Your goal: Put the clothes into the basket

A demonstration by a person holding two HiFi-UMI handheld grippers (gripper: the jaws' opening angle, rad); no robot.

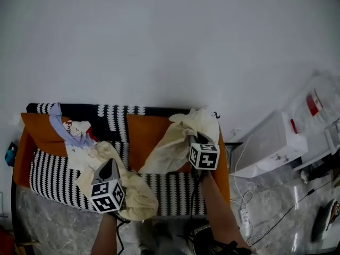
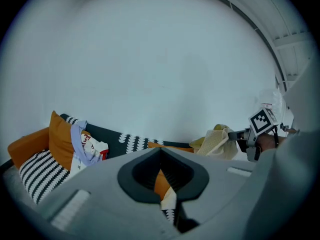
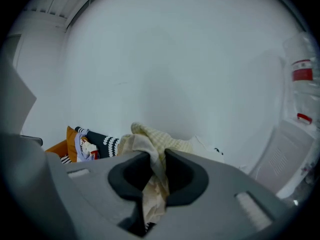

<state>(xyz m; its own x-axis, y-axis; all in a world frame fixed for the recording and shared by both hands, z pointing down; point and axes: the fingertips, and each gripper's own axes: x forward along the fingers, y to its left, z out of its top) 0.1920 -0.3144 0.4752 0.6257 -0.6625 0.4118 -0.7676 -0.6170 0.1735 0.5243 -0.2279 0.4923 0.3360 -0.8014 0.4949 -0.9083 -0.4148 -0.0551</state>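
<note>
Pale cream-yellow cloth (image 1: 178, 142) hangs in front of the orange and black-and-white striped sofa (image 1: 146, 132). My right gripper (image 1: 194, 138) is shut on its upper end; a fold of it (image 3: 152, 156) is pinched between the jaws and bunches beyond them. My left gripper (image 1: 110, 164) is lower and to the left, its jaws shut on cream cloth (image 1: 135, 198) that drapes beneath it; a strip (image 2: 168, 200) shows in the narrow gap. Whether both hold one piece I cannot tell. The right gripper (image 2: 248, 135) also shows in the left gripper view. No basket is in view.
A lavender, white and red bundle of clothes (image 1: 71, 130) lies at the sofa's left end. A white boxy unit (image 1: 268, 145) stands to the right, with cables and a power strip (image 1: 244, 215) on the marbled floor. A plain white wall rises behind.
</note>
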